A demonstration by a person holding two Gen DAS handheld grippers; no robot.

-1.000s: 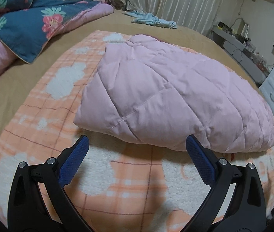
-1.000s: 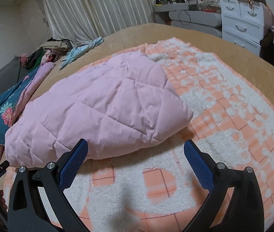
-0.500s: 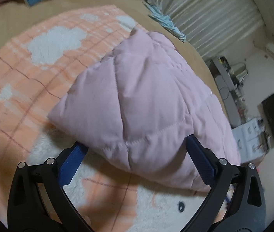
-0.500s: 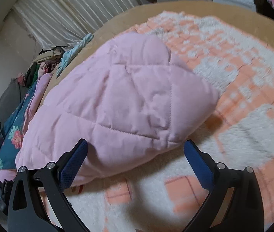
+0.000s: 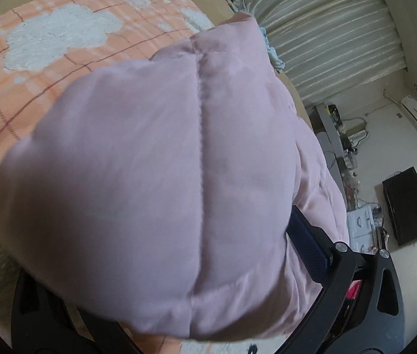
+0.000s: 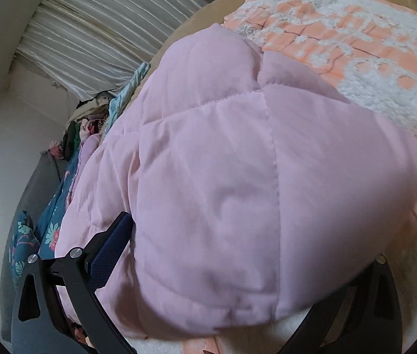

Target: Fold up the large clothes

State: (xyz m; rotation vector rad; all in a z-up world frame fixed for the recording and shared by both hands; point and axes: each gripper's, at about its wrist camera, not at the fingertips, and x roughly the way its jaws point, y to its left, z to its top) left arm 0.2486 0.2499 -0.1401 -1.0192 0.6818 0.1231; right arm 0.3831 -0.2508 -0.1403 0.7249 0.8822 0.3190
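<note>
pink quilted jacket (image 5: 155, 194) bunched on orange blanket (image 5: 61, 44) on bed. left claw (image 5: 161, 265) and right claw (image 6: 255, 253) both spread wide, each straddling one end, not yet clamped. push deeper before squeezing; grab all layers, lift both ends level.

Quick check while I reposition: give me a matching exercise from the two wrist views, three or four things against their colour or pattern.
Things:
1. quilted jacket
2. blanket
3. curtain
4. pad of the left tool

Descriptions:
A. dark blue
B. pale pink
C. cream with vertical pleats
D. orange plaid with fluffy white patches

Pairs: 1-B, 2-D, 3-C, 4-A
</note>
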